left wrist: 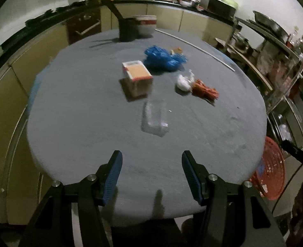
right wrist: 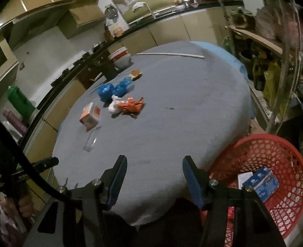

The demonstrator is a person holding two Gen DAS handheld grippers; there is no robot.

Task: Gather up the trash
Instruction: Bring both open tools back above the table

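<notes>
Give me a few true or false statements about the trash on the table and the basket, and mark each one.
1. Both claws, left claw and right claw, are open and empty. True.
2. The red basket is empty. False: a blue box lies inside.
3. The blue bag sits on the table. True.
4. The left claw grips the carton. False: the carton stands untouched on the table.

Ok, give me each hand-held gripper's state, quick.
Left hand-held gripper: open, holding nothing, above the table.
Right hand-held gripper: open, holding nothing.
</notes>
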